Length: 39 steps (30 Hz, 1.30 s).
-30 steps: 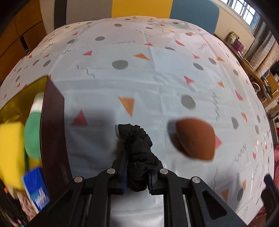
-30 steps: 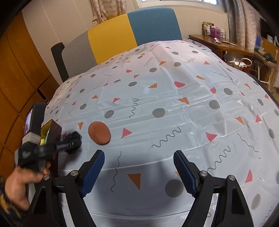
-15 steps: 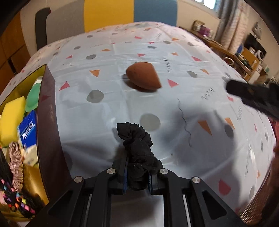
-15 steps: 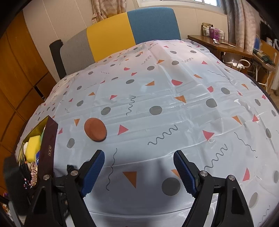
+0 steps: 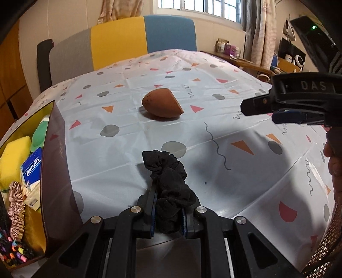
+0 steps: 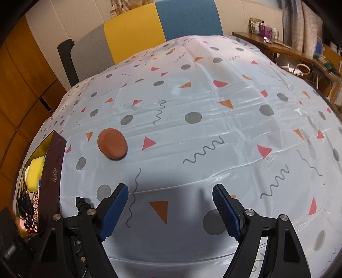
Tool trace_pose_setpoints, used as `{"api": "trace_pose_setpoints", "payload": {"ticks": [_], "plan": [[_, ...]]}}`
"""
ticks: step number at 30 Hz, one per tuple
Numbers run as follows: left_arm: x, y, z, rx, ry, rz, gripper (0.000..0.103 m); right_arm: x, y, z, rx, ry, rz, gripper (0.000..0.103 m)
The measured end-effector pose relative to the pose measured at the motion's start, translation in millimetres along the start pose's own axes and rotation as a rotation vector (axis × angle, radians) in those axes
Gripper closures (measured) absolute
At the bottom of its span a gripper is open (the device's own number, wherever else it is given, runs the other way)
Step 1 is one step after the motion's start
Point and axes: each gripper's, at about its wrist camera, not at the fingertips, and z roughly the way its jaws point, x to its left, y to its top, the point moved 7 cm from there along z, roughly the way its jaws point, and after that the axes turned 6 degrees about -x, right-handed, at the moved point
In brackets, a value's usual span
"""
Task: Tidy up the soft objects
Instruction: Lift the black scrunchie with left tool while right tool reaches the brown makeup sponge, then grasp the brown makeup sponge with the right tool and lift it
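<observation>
At the table's left edge we see the open box [image 5: 54, 149] holding a yellow sponge [image 5: 14, 156] and tissue pack [image 5: 32, 166]. Our left gripper [image 5: 167, 210] pinches a black scrunchie [image 5: 168, 177] near the front edge; the brown makeup sponge [image 5: 161, 103] lies mid-table; our right gripper [image 6: 171, 210] hangs wide open.

window [image 5: 205, 9] lit | curtains [image 5: 256, 32] | wood cabinets [image 6: 19, 89] | chair [image 6: 149, 32]
</observation>
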Motion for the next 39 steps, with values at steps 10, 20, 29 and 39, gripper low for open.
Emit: {"api": "trace_pose_setpoints", "payload": {"ticks": [10, 20, 29, 39], "plan": [[1.2, -0.7, -0.3, -0.024, -0.008, -0.011, 0.087, 14.6, -1.4, 0.9, -0.004, 0.082, 0.001, 0.021], [1.2, -0.7, -0.7, -0.033, -0.013, -0.015, 0.087, 85.5, 37.7, 29.6, 0.013, 0.160, -0.231, 0.015], [1.4, -1.0, -0.8, -0.035, -0.017, -0.018, 0.087, 123.2, 42.7, 107.2, 0.162, 0.054, -0.447, 0.067], [1.9, -1.7, -1.5, -0.038, -0.020, -0.023, 0.087, 83.9, 7.6, 40.3, 0.126, 0.044, -0.439, 0.067]]}}
